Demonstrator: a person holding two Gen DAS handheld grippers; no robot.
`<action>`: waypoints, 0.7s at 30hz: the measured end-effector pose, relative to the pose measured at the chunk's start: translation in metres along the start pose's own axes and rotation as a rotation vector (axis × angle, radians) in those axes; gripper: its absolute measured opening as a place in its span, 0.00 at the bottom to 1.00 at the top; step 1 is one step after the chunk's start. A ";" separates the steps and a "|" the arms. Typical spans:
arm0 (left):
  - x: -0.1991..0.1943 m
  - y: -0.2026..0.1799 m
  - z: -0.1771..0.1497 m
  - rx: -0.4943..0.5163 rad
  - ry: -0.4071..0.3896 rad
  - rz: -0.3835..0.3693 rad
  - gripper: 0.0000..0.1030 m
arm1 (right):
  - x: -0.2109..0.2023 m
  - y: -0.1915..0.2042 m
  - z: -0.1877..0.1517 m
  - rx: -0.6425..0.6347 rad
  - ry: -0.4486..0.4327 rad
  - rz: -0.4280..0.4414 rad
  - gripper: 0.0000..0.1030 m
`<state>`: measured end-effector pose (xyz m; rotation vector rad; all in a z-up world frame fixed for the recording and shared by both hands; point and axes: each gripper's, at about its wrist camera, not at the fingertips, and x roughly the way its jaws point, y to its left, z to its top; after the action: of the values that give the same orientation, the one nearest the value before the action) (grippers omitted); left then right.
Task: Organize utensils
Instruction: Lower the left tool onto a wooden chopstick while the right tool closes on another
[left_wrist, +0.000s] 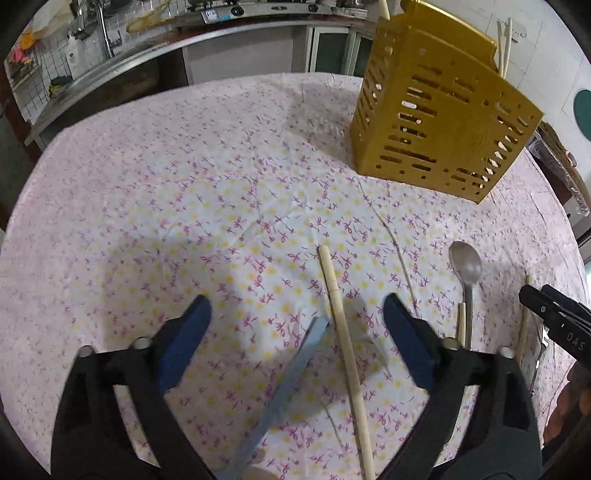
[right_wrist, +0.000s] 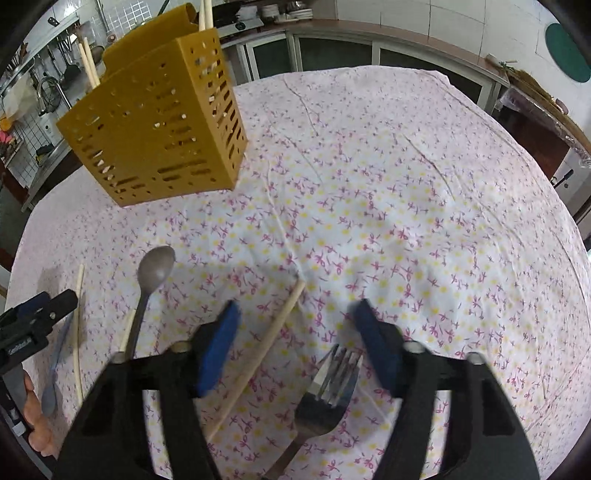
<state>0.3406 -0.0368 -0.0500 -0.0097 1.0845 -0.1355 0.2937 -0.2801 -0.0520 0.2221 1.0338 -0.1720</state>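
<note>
1. Hovering over the table (left_wrist: 147, 192), left gripper (left_wrist: 297, 310) gapes wide, empty, above a chopstick (left_wrist: 343, 325).
2. Right gripper (right_wrist: 295, 317): wide, empty, above the fork (right_wrist: 328, 387).
3. Spoon (right_wrist: 153, 275) lies near the holder (right_wrist: 159, 140).

a: what do the tools look like?
b: the left gripper (left_wrist: 297, 314) and right gripper (right_wrist: 293, 319) share one build: black plastic arms, blue pads (right_wrist: 218, 350) lining the fingers, round silver screws (left_wrist: 140, 343) at the knuckles.
a: any markings?
b: white letters, seemingly "das", on the right one's side. bare skin (right_wrist: 37, 432) shows behind the left one.
</note>
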 end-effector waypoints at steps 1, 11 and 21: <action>0.003 0.000 0.002 -0.004 0.009 -0.008 0.76 | 0.000 0.000 0.001 0.000 0.001 -0.001 0.51; 0.018 -0.013 0.017 0.029 0.014 -0.021 0.44 | 0.007 0.006 0.009 -0.029 0.022 -0.016 0.23; 0.020 -0.009 0.020 0.067 0.019 -0.039 0.21 | 0.010 0.005 0.013 -0.035 0.038 -0.017 0.19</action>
<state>0.3670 -0.0498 -0.0577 0.0310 1.0982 -0.2071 0.3107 -0.2785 -0.0542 0.1859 1.0762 -0.1657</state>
